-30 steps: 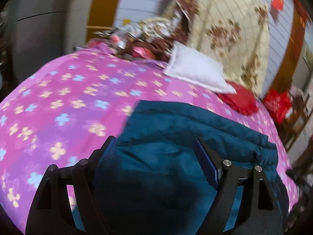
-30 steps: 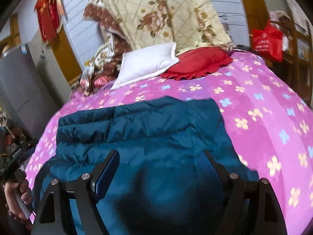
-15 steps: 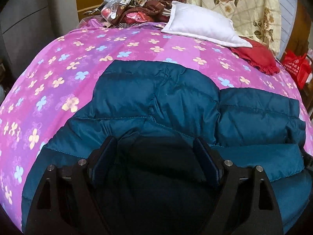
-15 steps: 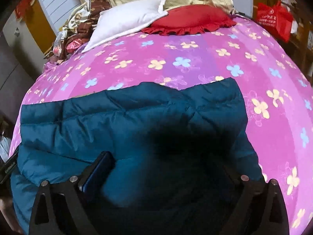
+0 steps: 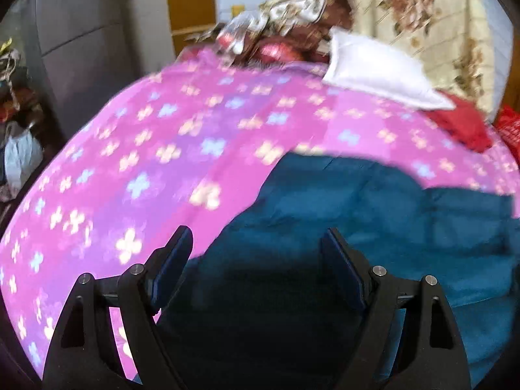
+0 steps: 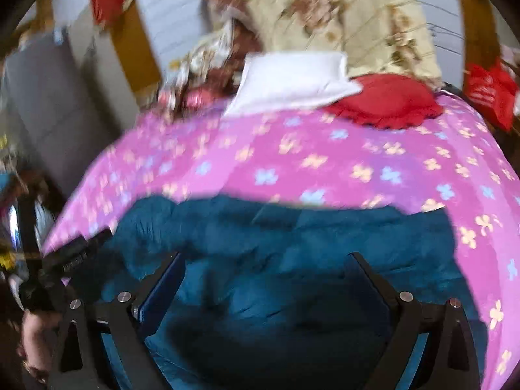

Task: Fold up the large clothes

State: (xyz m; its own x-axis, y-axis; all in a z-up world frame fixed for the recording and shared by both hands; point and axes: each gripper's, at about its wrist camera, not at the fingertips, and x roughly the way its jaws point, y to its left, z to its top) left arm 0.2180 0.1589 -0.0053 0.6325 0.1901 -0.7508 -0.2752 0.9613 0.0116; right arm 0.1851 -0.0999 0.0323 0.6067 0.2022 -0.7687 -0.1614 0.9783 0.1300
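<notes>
A teal padded jacket lies folded on the pink flowered bedspread. It also shows in the right wrist view. My left gripper is open and empty, just above the jacket's left edge. My right gripper is open and empty, above the jacket's near part. The other hand-held gripper and the hand on it show at the left of the right wrist view. Both views are blurred by motion.
A white pillow and a red cushion lie at the head of the bed, with a floral quilt behind. A grey cabinet stands left of the bed. A red bag hangs at the right.
Both grippers have tilted back up and pulled away from the jacket. The left view has swung left over the bedspread. Both stay open and empty.
</notes>
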